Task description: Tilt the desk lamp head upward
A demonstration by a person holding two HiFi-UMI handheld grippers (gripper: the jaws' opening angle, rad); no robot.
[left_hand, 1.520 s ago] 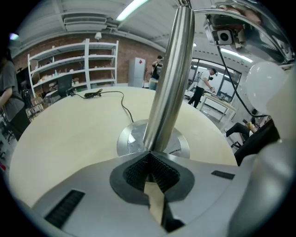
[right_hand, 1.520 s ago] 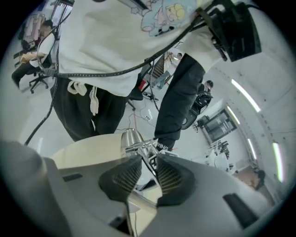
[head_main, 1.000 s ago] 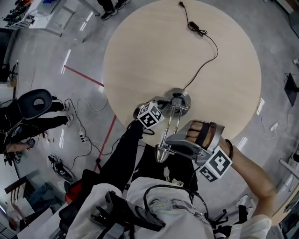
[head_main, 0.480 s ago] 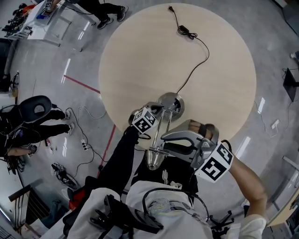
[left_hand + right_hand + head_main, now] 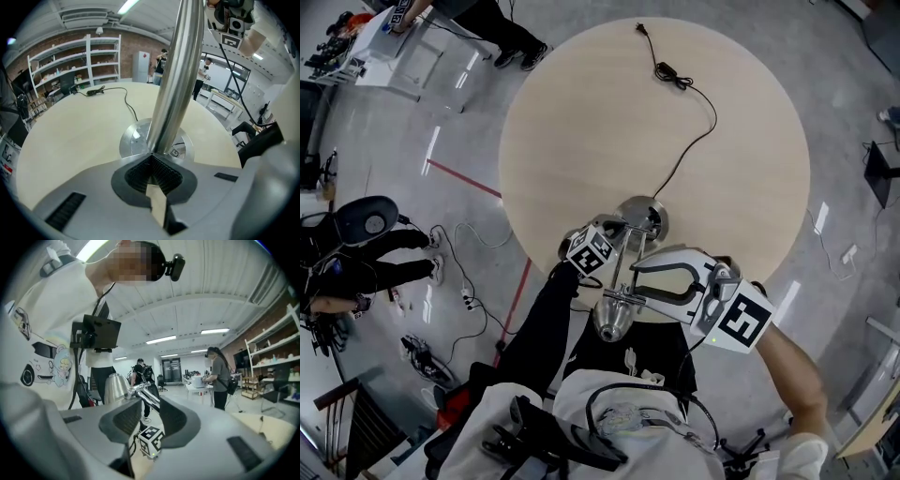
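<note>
Two grippers were at the lamp (image 5: 645,217). The left gripper (image 5: 152,161) had its jaws pinched on the stem (image 5: 176,89) just above the base (image 5: 132,140), which stood on the table (image 5: 581,122) close to the person's side. The cord (image 5: 698,141) ran away across the table, well clear of both hands.

The head (image 5: 614,322) hung at the table's near edge, on the end of the rods that reached back from the base. The right gripper (image 5: 147,405) was beside it, held nearly level. Its jaws were spread and had just been opening. One rod (image 5: 149,398) close to the head showed in the gap at their tips, with neither pad pressing on it.

By my reading, the step in hand was a release at the head end, either to take a better hold or because the tilt was judged enough. How far up the head (image 5: 115,386) pointed could not be told.

If more tilt was wanted, the next move called for closing the right jaws on the head or its joint. The wrist would then have to turn upward while the left jaws kept the stem from rocking the base.
</note>
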